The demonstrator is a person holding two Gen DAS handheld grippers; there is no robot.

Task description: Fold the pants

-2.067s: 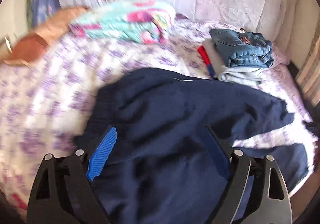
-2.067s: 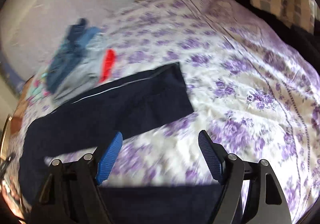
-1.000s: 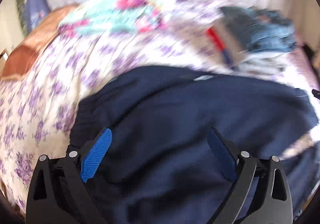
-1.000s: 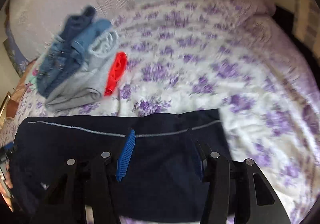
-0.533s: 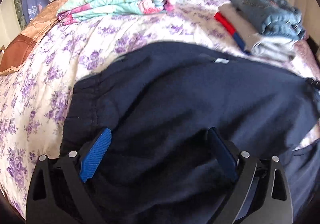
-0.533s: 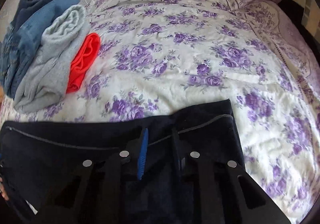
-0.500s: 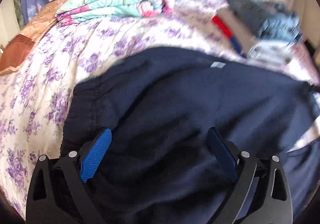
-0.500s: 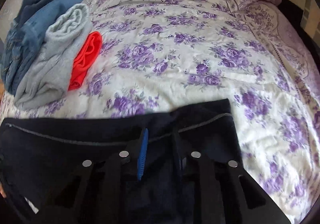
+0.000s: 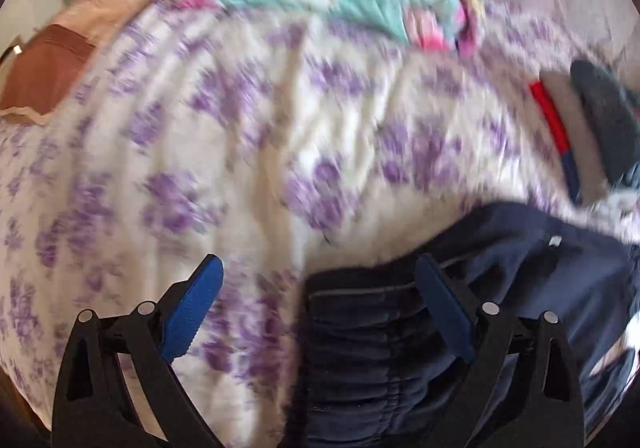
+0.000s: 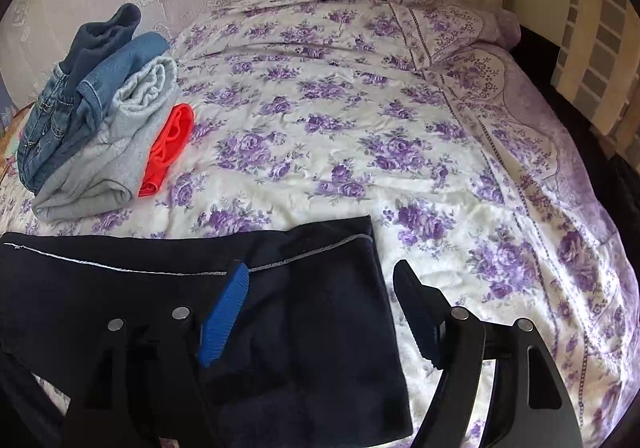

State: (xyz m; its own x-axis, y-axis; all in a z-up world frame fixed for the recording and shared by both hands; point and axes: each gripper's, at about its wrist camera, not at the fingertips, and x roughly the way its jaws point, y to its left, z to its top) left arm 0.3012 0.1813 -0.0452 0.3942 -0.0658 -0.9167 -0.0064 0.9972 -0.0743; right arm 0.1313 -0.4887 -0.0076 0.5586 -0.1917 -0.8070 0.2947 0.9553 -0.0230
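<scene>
The navy pants (image 10: 168,312) lie flat near the bed's (image 10: 400,151) front edge, long axis running along it, hem toward the bed's middle. Right gripper (image 10: 320,308), jaws just opening, and left gripper (image 9: 316,312) gape wide, holding nothing.

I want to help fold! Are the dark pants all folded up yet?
Not yet. The navy pants lie doubled lengthwise on the bedspread. The right gripper has just opened over the leg end, holding nothing. The left gripper is open by the waistband. Folding them shorter remains.
</scene>
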